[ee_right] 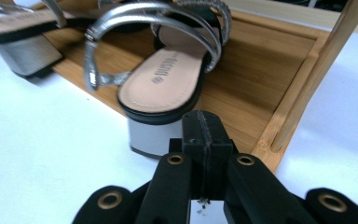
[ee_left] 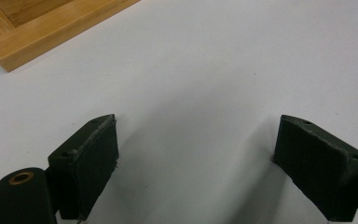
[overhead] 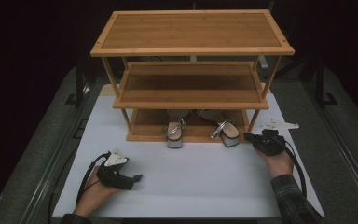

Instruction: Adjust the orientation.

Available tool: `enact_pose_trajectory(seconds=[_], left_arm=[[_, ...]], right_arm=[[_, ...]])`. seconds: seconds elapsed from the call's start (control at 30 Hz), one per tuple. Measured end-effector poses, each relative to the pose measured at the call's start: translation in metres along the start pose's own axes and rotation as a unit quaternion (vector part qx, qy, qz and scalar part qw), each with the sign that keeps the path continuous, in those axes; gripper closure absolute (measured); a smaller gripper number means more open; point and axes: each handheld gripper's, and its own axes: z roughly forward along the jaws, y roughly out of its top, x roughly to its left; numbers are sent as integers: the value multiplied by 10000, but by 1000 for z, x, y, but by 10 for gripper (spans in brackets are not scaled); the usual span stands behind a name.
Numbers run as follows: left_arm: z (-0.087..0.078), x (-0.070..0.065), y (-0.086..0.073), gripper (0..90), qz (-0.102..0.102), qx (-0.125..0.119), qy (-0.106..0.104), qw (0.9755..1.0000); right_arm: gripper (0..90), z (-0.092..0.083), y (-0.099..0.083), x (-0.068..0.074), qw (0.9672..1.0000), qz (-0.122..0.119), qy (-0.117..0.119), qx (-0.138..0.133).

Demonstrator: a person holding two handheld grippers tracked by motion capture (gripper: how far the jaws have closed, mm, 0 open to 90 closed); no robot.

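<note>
The right gripper (ee_right: 204,140) is pressed shut with nothing in it. Just past its tip is the heel of the right shoe (ee_right: 168,86), which points toward it, toe deep in the rack (ee_right: 279,135). The right hand (overhead: 276,161) is nearest, held low and level. The left gripper (overhead: 121,175) rests wide open on the table (ee_left: 205,70), empty, well apart.

White table (overhead: 191,186), wooden rack (overhead: 191,46) on it — two sandals (overhead: 175,133) on bottom shelf
</note>
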Motion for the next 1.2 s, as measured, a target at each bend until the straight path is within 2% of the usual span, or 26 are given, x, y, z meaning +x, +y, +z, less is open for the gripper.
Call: enact_pose_trajectory(seconds=[0.23,0.5,0.57,0.77,1.03,1.17,1.2], left_arm=[[0,0,0,126,-3,-6,0,10000],[0,0,0,126,-2,-3,2,10000],[0,0,0,126,-2,-2,2,10000],[0,0,0,126,-3,-3,2,10000],[0,0,0,126,-4,-2,3,10000],[0,0,0,126,-3,-4,3,10000],[0,0,0,126,-3,-3,3,10000]], right_arm=[[895,23,-4,-2,9995,-41,39,307],[896,26,-2,5,9996,-61,77,266],[895,28,-1,9,9995,-65,137,280],[895,40,5,27,9987,-292,277,315],[894,56,13,45,9978,-391,406,352],[868,61,15,48,9982,-374,312,345],[845,62,15,47,9984,-391,223,330]])
